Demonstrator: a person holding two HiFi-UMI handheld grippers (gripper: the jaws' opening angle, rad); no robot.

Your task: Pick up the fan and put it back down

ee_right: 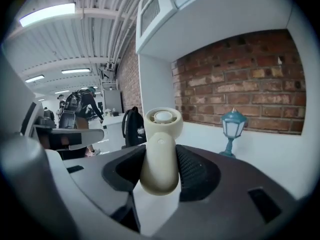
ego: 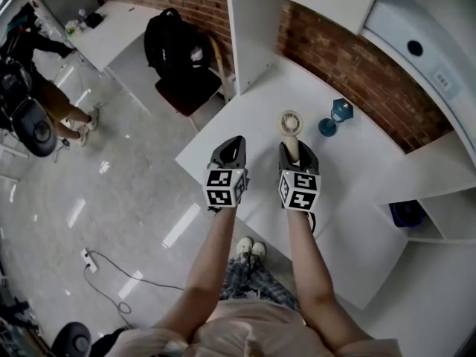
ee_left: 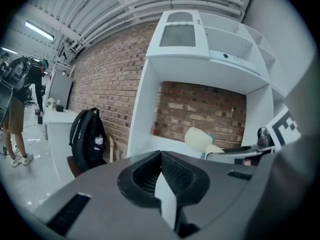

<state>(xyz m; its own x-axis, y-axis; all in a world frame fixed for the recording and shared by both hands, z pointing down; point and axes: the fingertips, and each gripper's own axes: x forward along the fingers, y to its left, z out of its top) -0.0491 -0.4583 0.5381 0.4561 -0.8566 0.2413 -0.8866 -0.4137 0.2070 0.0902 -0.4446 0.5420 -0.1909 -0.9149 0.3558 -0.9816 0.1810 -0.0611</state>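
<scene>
A cream handheld fan [ego: 291, 123] sticks out ahead of my right gripper [ego: 297, 153], which is shut on its handle. In the right gripper view the fan [ee_right: 162, 129] has its handle pinched between the two dark pads of that gripper [ee_right: 161, 173], and its round head points forward over the white table [ego: 357, 169]. Whether the fan touches the table I cannot tell. My left gripper [ego: 232, 147] hovers just left of the right one, over the table's front edge. In the left gripper view this gripper [ee_left: 161, 176] has its jaws together with nothing in them, and the fan [ee_left: 199, 139] shows at the right.
A small teal lantern [ego: 336, 116] [ee_right: 233, 129] stands on the table just right of the fan, before a brick wall. White shelving [ego: 249, 28] rises behind the table. A black backpack [ego: 178, 47] rests on a chair at the left. A person [ego: 44, 88] bends over at the far left.
</scene>
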